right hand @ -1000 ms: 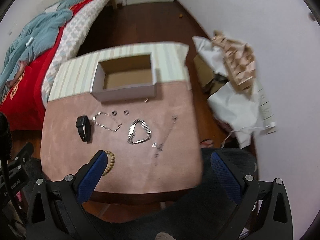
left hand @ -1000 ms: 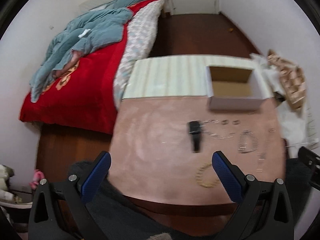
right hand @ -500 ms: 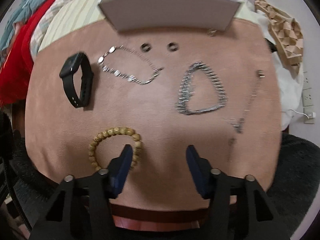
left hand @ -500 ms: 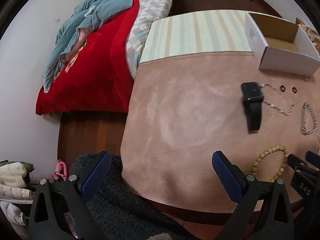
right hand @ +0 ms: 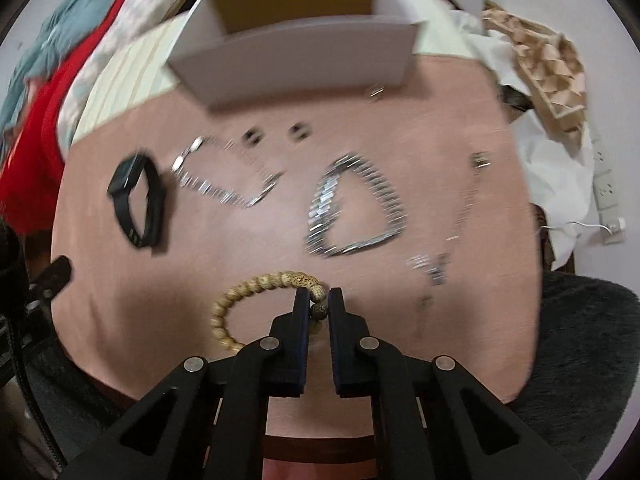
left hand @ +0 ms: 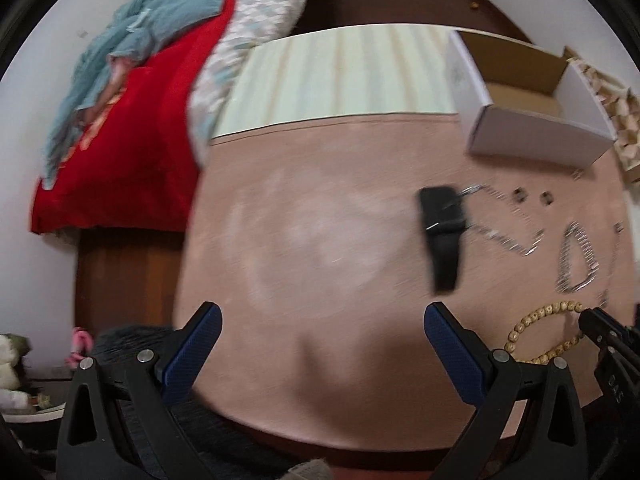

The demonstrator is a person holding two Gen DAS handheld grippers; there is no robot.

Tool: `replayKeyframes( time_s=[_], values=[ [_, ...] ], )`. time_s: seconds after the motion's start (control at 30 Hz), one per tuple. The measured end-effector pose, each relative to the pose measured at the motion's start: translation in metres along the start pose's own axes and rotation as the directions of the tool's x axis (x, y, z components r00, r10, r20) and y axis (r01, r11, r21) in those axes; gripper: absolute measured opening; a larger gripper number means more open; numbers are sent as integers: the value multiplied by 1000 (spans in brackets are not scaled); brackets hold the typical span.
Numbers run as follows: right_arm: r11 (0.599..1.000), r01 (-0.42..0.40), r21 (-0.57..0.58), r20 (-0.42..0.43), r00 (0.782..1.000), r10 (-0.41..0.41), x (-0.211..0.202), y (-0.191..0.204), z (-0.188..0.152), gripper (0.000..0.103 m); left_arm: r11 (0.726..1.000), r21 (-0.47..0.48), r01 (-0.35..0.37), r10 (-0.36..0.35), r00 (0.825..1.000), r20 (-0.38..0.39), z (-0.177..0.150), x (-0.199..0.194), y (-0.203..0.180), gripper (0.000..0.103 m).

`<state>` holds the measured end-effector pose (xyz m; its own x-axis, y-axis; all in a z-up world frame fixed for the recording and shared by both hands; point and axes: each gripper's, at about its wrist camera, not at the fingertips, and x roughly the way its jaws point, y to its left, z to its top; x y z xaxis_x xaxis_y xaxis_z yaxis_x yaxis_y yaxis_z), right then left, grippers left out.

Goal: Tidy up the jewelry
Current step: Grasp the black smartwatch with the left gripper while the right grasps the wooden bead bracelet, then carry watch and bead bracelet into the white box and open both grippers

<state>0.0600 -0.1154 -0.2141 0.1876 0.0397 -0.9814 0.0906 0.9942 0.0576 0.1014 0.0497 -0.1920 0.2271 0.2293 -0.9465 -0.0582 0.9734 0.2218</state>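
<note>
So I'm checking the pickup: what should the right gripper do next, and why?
Probably lift straight up. The right gripper has just been closing, and its fingers now pinch the tan wooden bead bracelet, which lies on the pink table mat; the white cardboard box stands open beyond.

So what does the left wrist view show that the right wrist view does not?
Only the left wrist view: the open left hand-held gripper above bare pink cloth, and dark floor beside the red bedding.

Only the right wrist view: the right hand-held gripper closing on the wooden bead bracelet, plus a wall socket.

Both: black watch, silver chains, white box.
</note>
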Motion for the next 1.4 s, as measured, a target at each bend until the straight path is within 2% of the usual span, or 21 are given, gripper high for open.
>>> replayKeyframes(
  time_s=[0.13, 0.3, 0.43, 0.57, 0.83, 1.03, 1.23, 1.4],
  values=[
    [998, 15, 54, 13, 1000, -16, -1, -26, 15, 9, 995, -13, 99, -99, 995, -21, 15, 11, -22, 103],
    [996, 19, 83, 20, 1000, -20, 5, -60, 31, 9, 991, 4, 131, -131, 991, -28, 26, 22, -46, 98],
    [996, 10, 88, 14, 1000, -12, 9, -66, 34, 9, 988, 22, 151, -150, 988, -46, 28, 32, -57, 64],
    [996, -4, 87, 11, 1000, 3, 8, -62, 36, 9, 987, 36, 155, -153, 987, -52, 32, 43, -63, 16],
    [994, -75, 78, 28, 997, 73, -10, -55, 41, 9, 988, 78, 136, -139, 990, 34, 29, 21, -64, 15],
    [992, -114, 49, 81, 991, 109, -42, -46, 49, 9, 985, 94, 147, -158, 980, 119, 36, -15, -54, 15],
    [988, -150, 31, 147, 979, 144, -77, -39, 66, 9, 978, 91, 189, -205, 957, 208, 52, -56, -47, 15],
    [985, -172, 4, 222, 961, 167, -111, -39, 95, 9, 970, 94, 225, -242, 934, 264, 73, -81, -45, 15]
  ],
)
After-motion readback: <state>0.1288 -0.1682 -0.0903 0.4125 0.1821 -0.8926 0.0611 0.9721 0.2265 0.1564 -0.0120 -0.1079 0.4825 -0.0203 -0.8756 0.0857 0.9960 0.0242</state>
